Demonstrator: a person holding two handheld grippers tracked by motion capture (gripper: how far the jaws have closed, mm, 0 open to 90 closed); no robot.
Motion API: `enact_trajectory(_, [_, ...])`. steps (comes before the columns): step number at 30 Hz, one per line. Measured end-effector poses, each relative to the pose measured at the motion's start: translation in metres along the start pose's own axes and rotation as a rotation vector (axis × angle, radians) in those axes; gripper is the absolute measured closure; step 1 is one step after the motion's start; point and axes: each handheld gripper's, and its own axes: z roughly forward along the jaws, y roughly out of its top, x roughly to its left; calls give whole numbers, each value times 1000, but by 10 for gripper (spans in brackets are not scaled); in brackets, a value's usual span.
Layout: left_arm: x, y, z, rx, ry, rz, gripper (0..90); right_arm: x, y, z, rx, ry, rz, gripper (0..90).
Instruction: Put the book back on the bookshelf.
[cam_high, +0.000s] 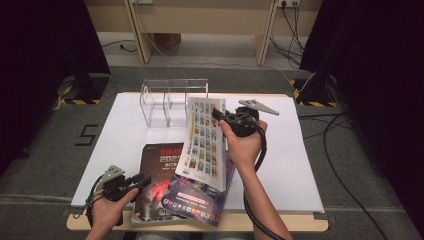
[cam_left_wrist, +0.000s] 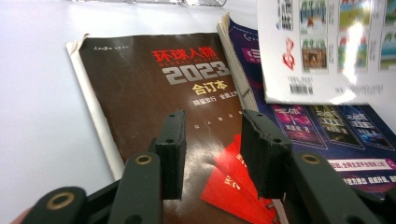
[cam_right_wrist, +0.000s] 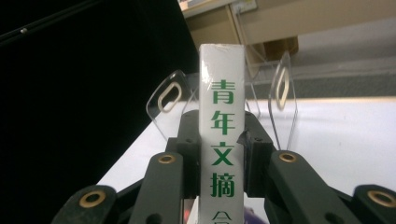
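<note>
My right tool (cam_high: 218, 116) is clamped on the spine of the white bound volume (cam_high: 204, 142), its two jaws pressing the spine from either side, as the right gripper view (cam_right_wrist: 222, 154) shows with the green characters running up between them. The book hangs below and ahead of that tool, tilted, its far corner lifted clear of the worktop (cam_high: 300, 165) and its low edge over the purple magazine (cam_high: 197, 197). I judge it thick and fairly heavy for a paperback, stiff along the glued spine but floppy at the open page edge, with a glossy cover that could slide in the pads; the spine is the sound place to hold it, near its middle so the weight does not swing it round. The clear acrylic rack (cam_high: 167, 102) stands just beyond my right tool, its dividers upright, and seems the place for the book to go in spine up. My left tool (cam_high: 142, 181) has its jaws apart with nothing between them, hovering low over the dark brown 2023 volume (cam_left_wrist: 154, 88), which lies flat just ahead of it with the purple magazine touching it on the right. How deep my right jaws reach onto the covers I cannot tell, since the spine fills the gap and hides the pads. The rack's slots are hard to make out because it is transparent, and the lifted book covers part of it and part of the purple magazine. The near edges of the flat books are cut off in the left gripper view.
</note>
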Motion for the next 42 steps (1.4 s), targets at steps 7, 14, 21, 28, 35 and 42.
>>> enact_trajectory(7, [3, -3, 0, -23, 16, -7, 601, 15, 21, 8, -61, -30, -52, 742])
enact_trajectory(14, [3, -4, 0, -34, 16, -7, 601, 15, 34, 18, -94, -57, -51, 742])
enact_trajectory(21, [3, -4, 0, -37, 13, -5, 599, 12, 44, 29, -109, -100, -71, 742])
enact_trajectory(28, [4, -5, 1, -37, 12, -5, 599, 4, 54, 38, -105, -115, -56, 741])
enact_trajectory(35, [4, -5, 1, -40, 13, -10, 600, 3, 60, 48, -104, -119, -50, 742])
enact_trajectory(42, [3, -5, 1, -43, 9, -7, 600, 3, 67, 63, -123, -141, -51, 741])
